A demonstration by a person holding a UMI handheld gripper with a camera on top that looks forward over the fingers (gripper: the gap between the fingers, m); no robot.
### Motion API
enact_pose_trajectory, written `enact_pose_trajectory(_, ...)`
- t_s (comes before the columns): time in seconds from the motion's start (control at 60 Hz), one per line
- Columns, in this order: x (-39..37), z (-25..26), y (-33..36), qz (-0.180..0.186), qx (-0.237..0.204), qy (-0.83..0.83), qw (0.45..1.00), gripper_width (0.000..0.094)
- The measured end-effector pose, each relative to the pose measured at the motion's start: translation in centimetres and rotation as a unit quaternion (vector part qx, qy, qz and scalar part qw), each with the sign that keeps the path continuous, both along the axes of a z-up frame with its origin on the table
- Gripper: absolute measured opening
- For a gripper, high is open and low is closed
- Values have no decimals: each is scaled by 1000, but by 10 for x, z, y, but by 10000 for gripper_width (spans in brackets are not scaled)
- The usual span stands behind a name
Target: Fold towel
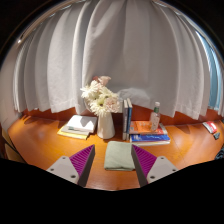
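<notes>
towel (119, 155) lies as a small neat rectangle on the worktop (40, 140), between the jaws | gripper (113, 160) jaws wide, holding nothing | progress: looks already folded, little left | beyond: vase of flowers (104, 110), books (77, 126)

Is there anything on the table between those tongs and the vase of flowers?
Yes. In the gripper view a folded pale green towel lies between the open tongs, on the table. Beyond it is bare wood up to the vase.
</notes>
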State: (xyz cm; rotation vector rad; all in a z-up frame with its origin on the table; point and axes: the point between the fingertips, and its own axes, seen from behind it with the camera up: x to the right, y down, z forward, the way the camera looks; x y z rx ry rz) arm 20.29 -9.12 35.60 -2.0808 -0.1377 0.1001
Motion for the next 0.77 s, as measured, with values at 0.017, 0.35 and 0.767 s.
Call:
enact_pose_trajectory(0.017,-2,1,-5,-2,1,0,1000,722)
enact_pose_trajectory(0.35,-34,-6,-99,-1,-12,-11,1000,724)
enact_pose_trajectory(0.767,-37,-6,-135,-9,-17,-17,1000,723)
